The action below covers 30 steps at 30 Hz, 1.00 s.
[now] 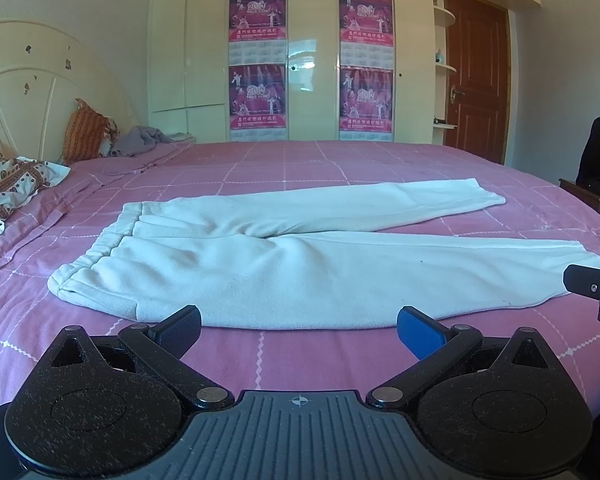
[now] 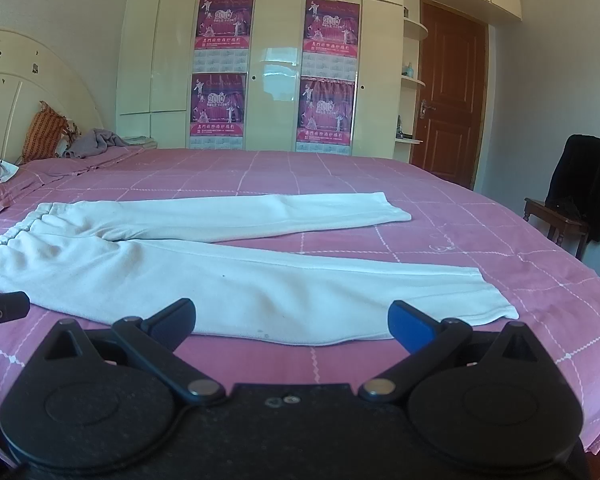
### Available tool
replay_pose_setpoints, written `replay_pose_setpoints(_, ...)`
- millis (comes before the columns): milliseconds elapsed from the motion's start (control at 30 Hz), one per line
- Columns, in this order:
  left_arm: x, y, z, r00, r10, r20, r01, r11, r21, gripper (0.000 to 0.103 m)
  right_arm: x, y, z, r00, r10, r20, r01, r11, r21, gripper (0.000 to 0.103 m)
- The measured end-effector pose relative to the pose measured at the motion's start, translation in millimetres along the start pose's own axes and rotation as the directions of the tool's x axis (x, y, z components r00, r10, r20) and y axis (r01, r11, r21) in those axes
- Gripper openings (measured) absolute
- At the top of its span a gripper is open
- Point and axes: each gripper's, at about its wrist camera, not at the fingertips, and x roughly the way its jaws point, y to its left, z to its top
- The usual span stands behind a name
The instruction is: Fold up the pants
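Observation:
White pants (image 1: pixel 284 264) lie flat on the pink checked bed (image 1: pixel 340 160), waistband to the left and both legs spread toward the right in a narrow V. My left gripper (image 1: pixel 299 330) hovers open at the near edge of the hip and thigh, nothing between its fingers. In the right wrist view the same pants (image 2: pixel 204 276) stretch across the bed, and my right gripper (image 2: pixel 292 322) stands open just short of the near leg's lower part, its cuff (image 2: pixel 496 304) to the right. Each gripper's tip shows at the edge of the other's view.
Pillows (image 1: pixel 12 188) and a grey cloth (image 1: pixel 140 140) lie by the headboard at the left. A cream wardrobe (image 1: pixel 312 60) with posters stands behind the bed, a brown door (image 1: pixel 476 76) to its right. A chair with a dark garment (image 2: pixel 580 196) stands at the bed's right side.

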Motion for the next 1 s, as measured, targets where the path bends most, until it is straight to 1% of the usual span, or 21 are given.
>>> replay_pose_setpoints(1000,-2.6,-3.5,-1.2,1.0,0.002,0.001,-0.002,1.0,0.009,0.103,2.6,0.2,-1.5,1.0,-0.001,-0.005,0.001,1.0,-0.001,0.103)
